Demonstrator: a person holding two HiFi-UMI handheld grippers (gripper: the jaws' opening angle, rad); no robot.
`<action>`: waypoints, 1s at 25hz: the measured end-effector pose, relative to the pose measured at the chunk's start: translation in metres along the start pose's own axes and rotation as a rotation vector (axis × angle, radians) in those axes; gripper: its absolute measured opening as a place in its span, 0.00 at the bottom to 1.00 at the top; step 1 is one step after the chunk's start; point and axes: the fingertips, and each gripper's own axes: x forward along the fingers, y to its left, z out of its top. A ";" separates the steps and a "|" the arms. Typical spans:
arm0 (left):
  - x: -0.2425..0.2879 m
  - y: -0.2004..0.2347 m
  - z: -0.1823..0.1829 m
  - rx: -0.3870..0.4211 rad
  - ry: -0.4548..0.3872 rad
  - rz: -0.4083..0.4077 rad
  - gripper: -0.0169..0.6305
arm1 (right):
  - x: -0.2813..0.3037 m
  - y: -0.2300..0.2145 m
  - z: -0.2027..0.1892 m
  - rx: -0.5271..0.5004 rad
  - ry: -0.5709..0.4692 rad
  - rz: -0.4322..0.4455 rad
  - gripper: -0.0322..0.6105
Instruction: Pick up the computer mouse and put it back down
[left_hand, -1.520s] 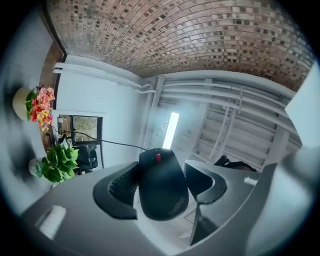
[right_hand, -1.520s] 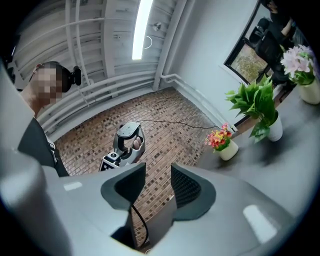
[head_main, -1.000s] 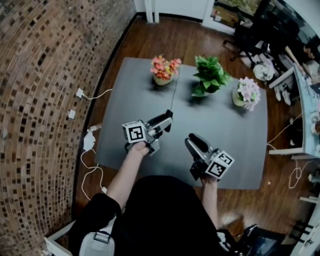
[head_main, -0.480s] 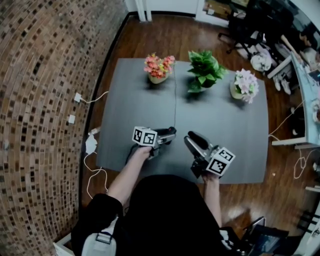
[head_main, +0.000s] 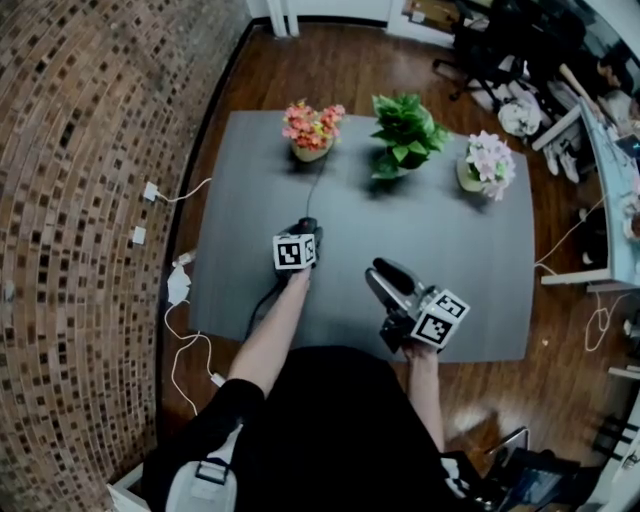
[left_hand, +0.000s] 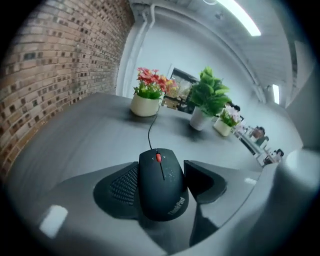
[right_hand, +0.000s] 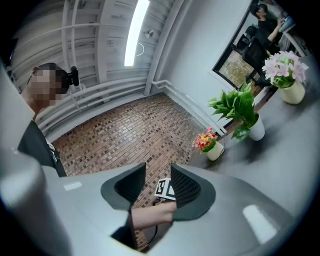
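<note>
Left gripper view: left claw (left_hand: 161, 170) clenched on mouse (left_hand: 162, 192), cord (left_hand: 150, 132) running ahead across desk (left_hand: 75, 135); desk contact unclear. Fits lift-off or set-down alike; release remains. Right claw (right_hand: 157, 182) spread, empty.

Mouse (left_hand: 162, 192) in left tool (left_hand: 161, 167), perhaps midair

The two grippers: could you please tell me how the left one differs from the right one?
The left gripper is clamped on the mouse; the right gripper has its jaws apart, empty. The left tilts down at the table; the right looks across at the brick wall. Both are above the table.
</note>
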 end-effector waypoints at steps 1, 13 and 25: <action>0.006 -0.001 -0.004 0.038 0.016 0.031 0.47 | 0.000 0.000 -0.001 -0.002 0.004 0.001 0.27; 0.061 -0.005 -0.016 0.093 0.114 0.159 0.47 | -0.014 -0.006 -0.007 0.013 0.010 -0.048 0.27; 0.015 0.000 -0.024 0.049 0.036 0.031 0.60 | 0.001 -0.001 -0.010 0.000 0.033 -0.022 0.27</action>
